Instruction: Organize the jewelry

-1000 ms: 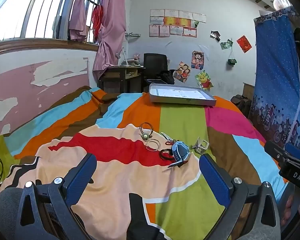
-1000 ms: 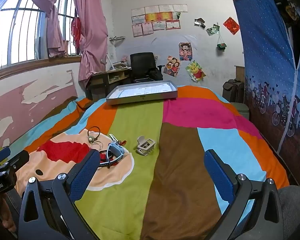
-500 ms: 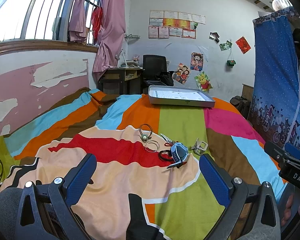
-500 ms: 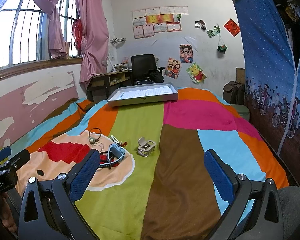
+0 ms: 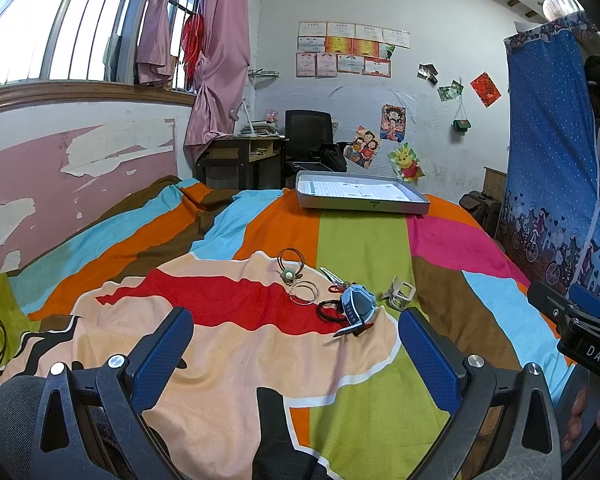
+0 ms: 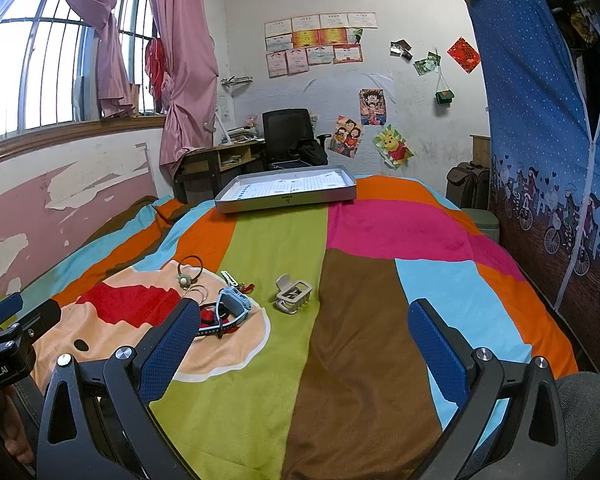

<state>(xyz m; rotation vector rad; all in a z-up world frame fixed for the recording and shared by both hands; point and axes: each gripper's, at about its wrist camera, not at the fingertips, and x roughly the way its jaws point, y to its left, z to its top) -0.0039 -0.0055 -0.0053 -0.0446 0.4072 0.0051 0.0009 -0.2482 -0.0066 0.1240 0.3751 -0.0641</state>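
Both grippers, left gripper [image 5: 294, 340] and right gripper [image 6: 304, 334], hover with fingers spread wide and empty. On the striped fleece bedspread [image 6: 360, 320] lie a blue plastic watch [image 6: 233, 307] and beige claw clip [image 6: 294, 295]; only the left view shows the thin clear bangle [image 5: 303, 292] unobstructed. A grey shallow tray [image 5: 360, 198] sits at the bed's far end.

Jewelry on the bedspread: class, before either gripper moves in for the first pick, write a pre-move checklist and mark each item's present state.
1. Left gripper open and empty: ok.
2. Right gripper open and empty: ok.
3. Grey tray reachable at the bed's far end, nothing blocking it: ok.
4. Hair claw clip lying apart from the other pieces: ok.
5. Blue watch free of the red-and-black band beside it: not ok, they overlap.
6. Clear rings separate from each other: cannot tell.
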